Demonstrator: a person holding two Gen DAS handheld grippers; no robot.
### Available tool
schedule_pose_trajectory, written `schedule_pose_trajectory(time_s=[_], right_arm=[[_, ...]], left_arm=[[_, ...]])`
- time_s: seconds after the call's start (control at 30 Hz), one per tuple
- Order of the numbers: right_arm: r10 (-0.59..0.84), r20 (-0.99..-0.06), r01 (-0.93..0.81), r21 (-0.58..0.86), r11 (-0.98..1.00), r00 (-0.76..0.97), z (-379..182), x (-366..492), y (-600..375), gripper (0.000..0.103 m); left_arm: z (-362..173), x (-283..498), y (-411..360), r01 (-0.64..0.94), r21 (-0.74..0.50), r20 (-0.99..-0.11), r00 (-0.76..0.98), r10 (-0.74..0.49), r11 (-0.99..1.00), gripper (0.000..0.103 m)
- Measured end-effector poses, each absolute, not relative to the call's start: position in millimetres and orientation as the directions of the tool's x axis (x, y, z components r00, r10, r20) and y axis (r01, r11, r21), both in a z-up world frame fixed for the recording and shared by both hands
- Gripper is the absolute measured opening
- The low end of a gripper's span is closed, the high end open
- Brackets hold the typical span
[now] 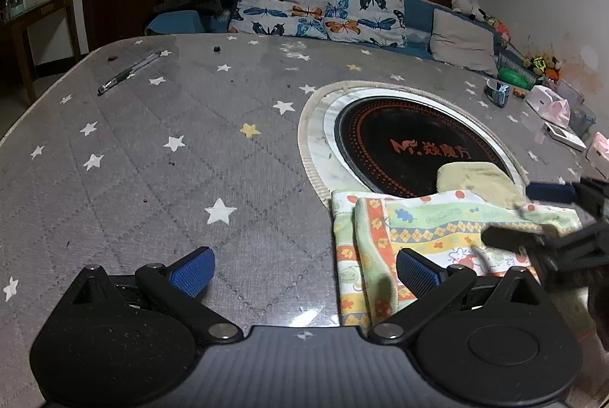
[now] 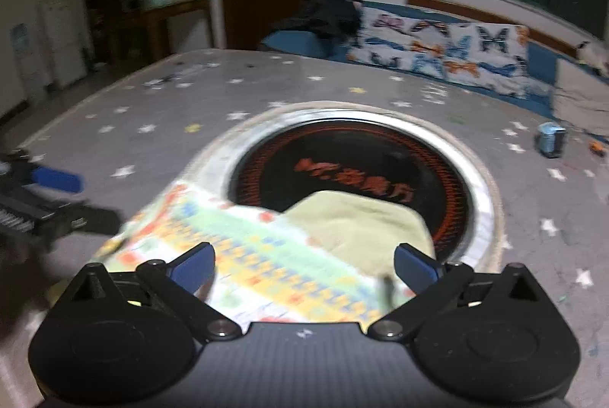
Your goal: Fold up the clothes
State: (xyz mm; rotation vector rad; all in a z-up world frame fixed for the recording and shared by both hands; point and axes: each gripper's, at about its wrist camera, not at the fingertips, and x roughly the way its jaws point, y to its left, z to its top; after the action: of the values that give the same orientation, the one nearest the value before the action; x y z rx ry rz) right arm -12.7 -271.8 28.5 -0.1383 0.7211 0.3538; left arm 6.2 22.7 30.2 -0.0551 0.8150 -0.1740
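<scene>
1. Folding is under way: patterned cloth (image 1: 437, 229) lies on the star-print table (image 1: 152, 160), at its near edge, partly overlapping the round inset cooktop (image 1: 411, 149); one layer already looks doubled over along its left side.
2. Left gripper (image 1: 306, 273) has its jaws spread wide, empty; its right finger sits over the cloth's left edge, left finger over bare table.
3. Right gripper (image 2: 304, 269) is spread too, holding nothing, hovering over the cloth; this view is motion-blurred, so contact can't be confirmed.
4. Plain yellow-green cloth (image 2: 361, 225) lies beside and partly under the patterned one, on the cooktop glass.
5. Doing it well, as I judge: pinch one layer only at a corner of each side, lift both evenly, carry the edge across to meet the opposite edge, then flatten. Keep the plain cloth out of the pinch.
6. Risk: grabbing both layers, or dragging the stack off the near edge.
7. Containers: small blue cup-like holder (image 1: 498, 92) far right, contents unclear; tissue box (image 1: 548, 99) with pink tissue showing; other boxes too small to read.
8. Pen (image 1: 129, 73) lies far left, well apart.
</scene>
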Motion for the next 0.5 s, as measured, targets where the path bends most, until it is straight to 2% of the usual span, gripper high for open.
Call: schedule_pose_trajectory(time_s=[0.37, 0.5], right_arm=[[0.202, -0.689, -0.318, -0.043, 0.947, 0.696, 16, -1, -270, 0.096], [0.224, -0.667, -0.363, -0.075, 0.929, 0.711, 24, -20, -262, 0.094]], left_arm=[[29, 7, 20, 0.141, -0.115, -0.723, 0.667, -0.181, 0.983, 0.103], [31, 5, 22, 0.136, -0.118, -0.719, 0.672, -0.179, 0.984, 0.103]])
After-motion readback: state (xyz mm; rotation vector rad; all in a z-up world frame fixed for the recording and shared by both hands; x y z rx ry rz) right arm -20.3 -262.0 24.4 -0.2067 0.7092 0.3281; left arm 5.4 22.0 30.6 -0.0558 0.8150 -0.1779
